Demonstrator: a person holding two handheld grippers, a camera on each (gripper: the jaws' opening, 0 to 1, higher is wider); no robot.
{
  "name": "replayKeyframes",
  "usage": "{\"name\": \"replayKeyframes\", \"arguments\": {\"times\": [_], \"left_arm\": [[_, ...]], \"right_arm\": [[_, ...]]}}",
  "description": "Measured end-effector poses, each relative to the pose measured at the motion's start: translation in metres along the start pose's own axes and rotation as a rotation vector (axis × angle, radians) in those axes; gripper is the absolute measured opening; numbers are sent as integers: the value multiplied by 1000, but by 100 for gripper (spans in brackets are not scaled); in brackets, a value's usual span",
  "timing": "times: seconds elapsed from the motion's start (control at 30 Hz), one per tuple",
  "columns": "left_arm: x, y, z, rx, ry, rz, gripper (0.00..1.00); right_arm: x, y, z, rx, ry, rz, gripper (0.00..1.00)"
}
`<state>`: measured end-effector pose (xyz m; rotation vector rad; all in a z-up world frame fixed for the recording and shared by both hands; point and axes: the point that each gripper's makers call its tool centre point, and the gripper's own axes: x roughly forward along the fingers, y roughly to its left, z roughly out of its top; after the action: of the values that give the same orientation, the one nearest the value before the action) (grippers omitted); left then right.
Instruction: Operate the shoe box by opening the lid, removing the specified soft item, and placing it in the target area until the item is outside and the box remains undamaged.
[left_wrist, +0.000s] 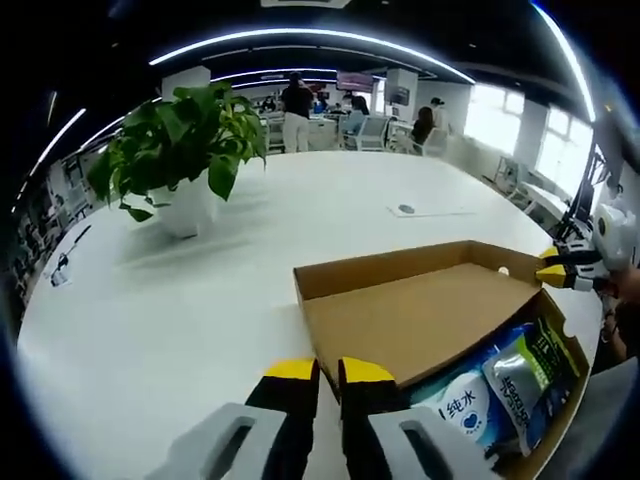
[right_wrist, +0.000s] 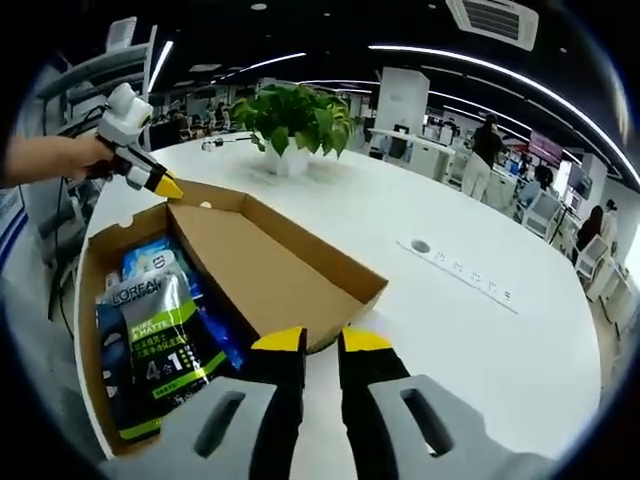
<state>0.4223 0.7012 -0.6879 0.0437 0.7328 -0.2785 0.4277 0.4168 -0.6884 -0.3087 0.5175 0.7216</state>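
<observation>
Brown cardboard shoe box (right_wrist: 250, 270) on white bench (left_wrist: 200, 300), lid folded partly open. Soft packets inside, uncovered: green-black pouch (right_wrist: 165, 350), blue-white wipes pack (left_wrist: 470, 405). Nothing removed yet. Left tool (left_wrist: 318, 372) clenched beside lid edge, empty. Right tool (right_wrist: 322, 342) likewise clenched, empty.

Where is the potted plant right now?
The potted plant stands on the white table, apart from the open shoe box, on its far side in both gripper views.
</observation>
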Motion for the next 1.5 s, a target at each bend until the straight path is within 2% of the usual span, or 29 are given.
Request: {"name": "replayKeyframes", "arguments": {"times": [0.3,0.53,0.77,0.93,1.2,1.5], "left_arm": [[-15,-11,-1,32,8,-16,19],[-31,-20,-3,32,-4,-20,23],[-41,-41,-10,4,-6,-81,24],[-44,-60,-23,-7,26,-134,27],[-43,-80,-33,-31,37,-187,29],[-42,-106,-53,-51,96,-268,30]], "right_arm": [[-15,14,-9,38,1,34,14],[-29,24,-12,17,3,52,20],[-45,32,-29,19,57,67,27],[-58,38,-34,64,54,77,32],[-71,47,-39,92,50,87,37],[-83,54,-43,132,34,97,42]]}}
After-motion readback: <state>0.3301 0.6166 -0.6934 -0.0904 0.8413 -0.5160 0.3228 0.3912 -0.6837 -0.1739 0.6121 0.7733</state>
